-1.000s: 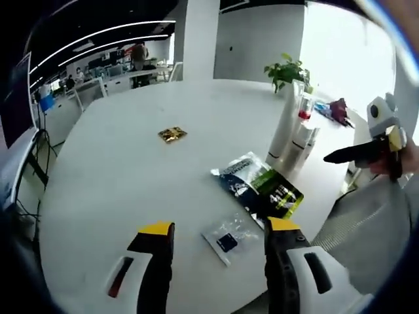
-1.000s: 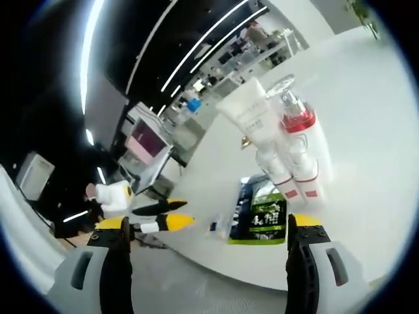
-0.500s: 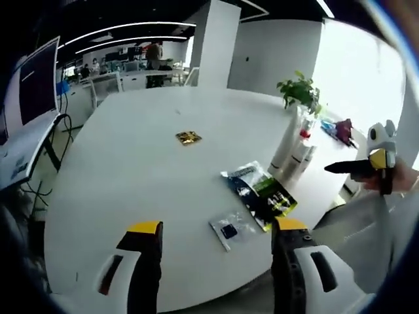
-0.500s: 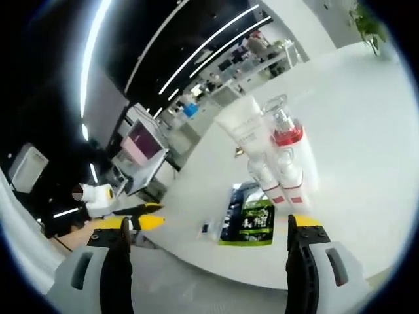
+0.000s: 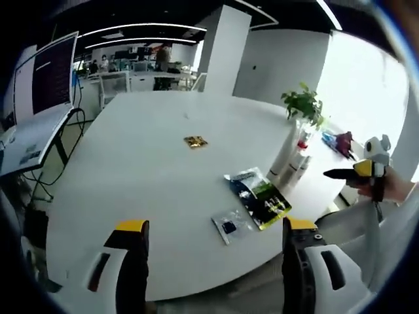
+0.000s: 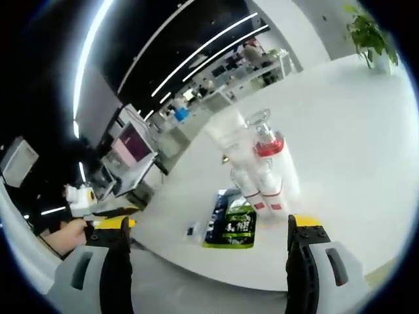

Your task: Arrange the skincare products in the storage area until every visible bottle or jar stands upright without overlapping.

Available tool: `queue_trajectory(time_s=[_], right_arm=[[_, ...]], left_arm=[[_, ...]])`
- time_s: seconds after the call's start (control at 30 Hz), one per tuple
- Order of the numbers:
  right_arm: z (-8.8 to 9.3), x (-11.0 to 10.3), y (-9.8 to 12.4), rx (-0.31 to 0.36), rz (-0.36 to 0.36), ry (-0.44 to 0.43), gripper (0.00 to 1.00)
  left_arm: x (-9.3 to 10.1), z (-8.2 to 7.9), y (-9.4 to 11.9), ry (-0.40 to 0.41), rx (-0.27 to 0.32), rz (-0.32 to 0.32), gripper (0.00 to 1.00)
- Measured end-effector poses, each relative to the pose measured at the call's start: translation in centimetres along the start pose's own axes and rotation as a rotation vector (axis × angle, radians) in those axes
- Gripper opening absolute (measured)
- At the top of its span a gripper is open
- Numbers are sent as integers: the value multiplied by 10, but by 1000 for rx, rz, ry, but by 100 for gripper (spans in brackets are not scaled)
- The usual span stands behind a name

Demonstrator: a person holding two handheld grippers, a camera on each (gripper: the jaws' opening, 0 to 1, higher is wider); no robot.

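Left tongs (image 5: 208, 230) and right tongs (image 6: 208, 226), both spread wide and empty, held back from the white surface (image 5: 131, 170). Skincare bottles (image 6: 262, 170), white with red bands, one red-collared with a clear cap, stand upright, clustered near the surface's edge beside a dark sachet (image 6: 234, 226). Probably light, rigid, slippery and tip-prone; best gripped mid-body.

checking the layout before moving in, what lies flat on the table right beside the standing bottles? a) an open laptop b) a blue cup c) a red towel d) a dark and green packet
d: a dark and green packet lies flat on the white table, right next to the cluster of upright bottles; it shows in the left gripper view too.
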State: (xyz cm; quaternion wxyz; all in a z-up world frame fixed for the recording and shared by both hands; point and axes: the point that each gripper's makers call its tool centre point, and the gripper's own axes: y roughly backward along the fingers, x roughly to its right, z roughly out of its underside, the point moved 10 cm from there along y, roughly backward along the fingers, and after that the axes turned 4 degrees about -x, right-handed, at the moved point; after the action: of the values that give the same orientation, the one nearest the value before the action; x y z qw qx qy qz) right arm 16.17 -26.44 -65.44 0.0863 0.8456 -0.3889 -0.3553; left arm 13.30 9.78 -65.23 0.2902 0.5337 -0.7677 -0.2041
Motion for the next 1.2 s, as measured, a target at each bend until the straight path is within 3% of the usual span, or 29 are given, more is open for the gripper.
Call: queue_trajectory(time_s=[0.13,0.23,0.3,0.37,0.8,0.93,1.2], right_arm=[[5,3,-2,1,25,9,100],[14,5,-3,-86,62,95,100],[11,2,-3,-39,46,101,99],[11,6,-3,-39,49,89,99],[13,13,-5,-46,48,68,99],[13,15,-7,-51,44,57,99],[13,13,-6,-55,37,47,99]], left_arm=[[1,6,1,14,-9,-7,94],[-1,15,-2,24,-37,-8,96],[-1,14,-1,17,-35,-14,96],[-1,10,-1,5,2,-16,99],[-2,13,-3,20,-41,-17,99],[-8,16,-6,37,-89,5,99],[-11,5,-15,49,-87,-3,99]])
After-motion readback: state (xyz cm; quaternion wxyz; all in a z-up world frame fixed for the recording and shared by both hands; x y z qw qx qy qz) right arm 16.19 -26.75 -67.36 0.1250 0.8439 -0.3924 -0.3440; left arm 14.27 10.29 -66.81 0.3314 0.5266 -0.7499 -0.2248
